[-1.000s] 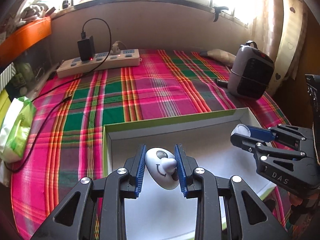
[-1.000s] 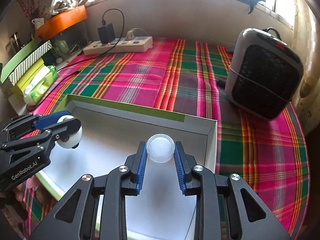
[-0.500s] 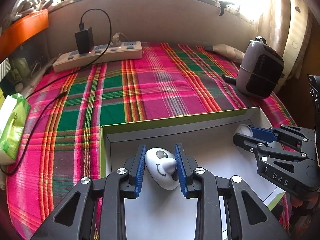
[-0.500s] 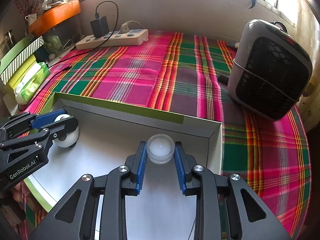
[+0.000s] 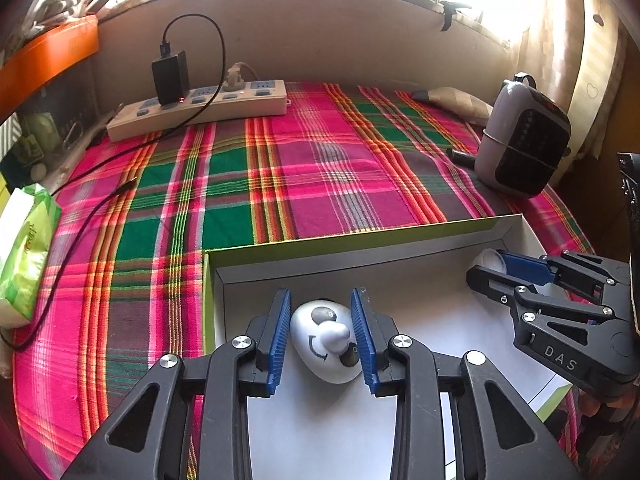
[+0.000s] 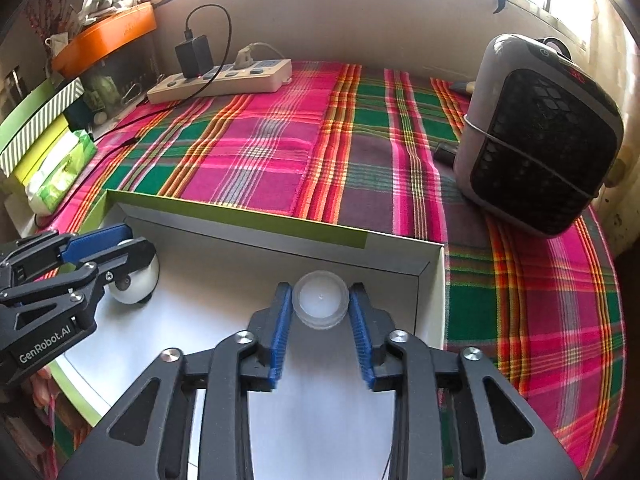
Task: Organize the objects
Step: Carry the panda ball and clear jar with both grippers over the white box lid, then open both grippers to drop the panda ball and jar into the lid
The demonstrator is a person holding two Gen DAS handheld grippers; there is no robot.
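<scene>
A lived-in home: a plaid cloth [image 5: 320,168] covers the table under a sunlit window, with a power strip [image 5: 200,108] along its far edge and a small heater [image 6: 536,136] at its right.

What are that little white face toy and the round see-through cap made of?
The face toy looks like smooth glossy plastic or ceramic, judging by its soft sheen and painted features. The round cap looks like translucent plastic: milky, with ridged sides.

Both cameras look steeply down, close over the shallow box [image 5: 360,240]: one above its left end, one above its right [image 6: 256,220], perhaps overlapping mid-floor.
</scene>
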